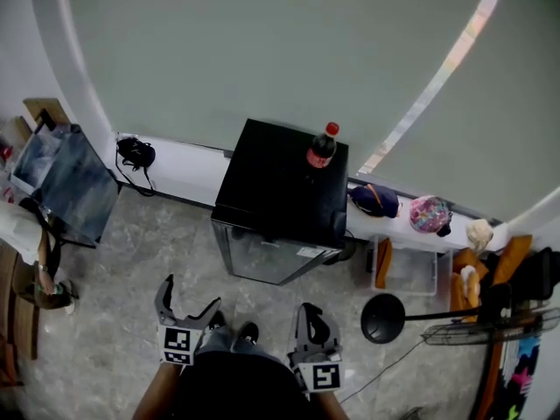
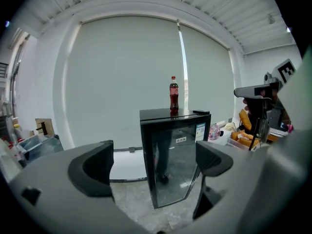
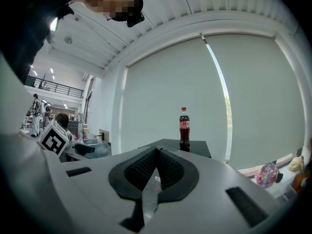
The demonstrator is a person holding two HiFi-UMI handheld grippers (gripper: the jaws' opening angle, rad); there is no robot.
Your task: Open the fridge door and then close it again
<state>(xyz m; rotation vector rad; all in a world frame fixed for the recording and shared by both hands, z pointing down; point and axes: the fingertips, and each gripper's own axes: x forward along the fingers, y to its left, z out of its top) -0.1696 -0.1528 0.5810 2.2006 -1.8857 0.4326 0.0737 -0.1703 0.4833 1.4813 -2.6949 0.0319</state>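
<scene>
A small black fridge (image 1: 278, 198) with a glass door (image 2: 178, 165) stands against the wall, its door shut as far as I can see. A cola bottle (image 1: 321, 146) stands on its top. My left gripper (image 1: 187, 308) is open and hangs well short of the fridge, to the front left. In the left gripper view the fridge (image 2: 173, 152) shows between the spread jaws. My right gripper (image 1: 313, 320) is shut with nothing in it, also short of the fridge. The right gripper view shows the bottle (image 3: 184, 126) on the fridge top (image 3: 185, 148).
A black bag (image 1: 135, 153) lies on the ledge at left, beside a tilted grey bin (image 1: 70, 182). Right of the fridge sit a dark cap (image 1: 374, 199), a pink ball (image 1: 429, 213) and a clear box (image 1: 409, 269). A black fan base (image 1: 383, 318) stands on the floor.
</scene>
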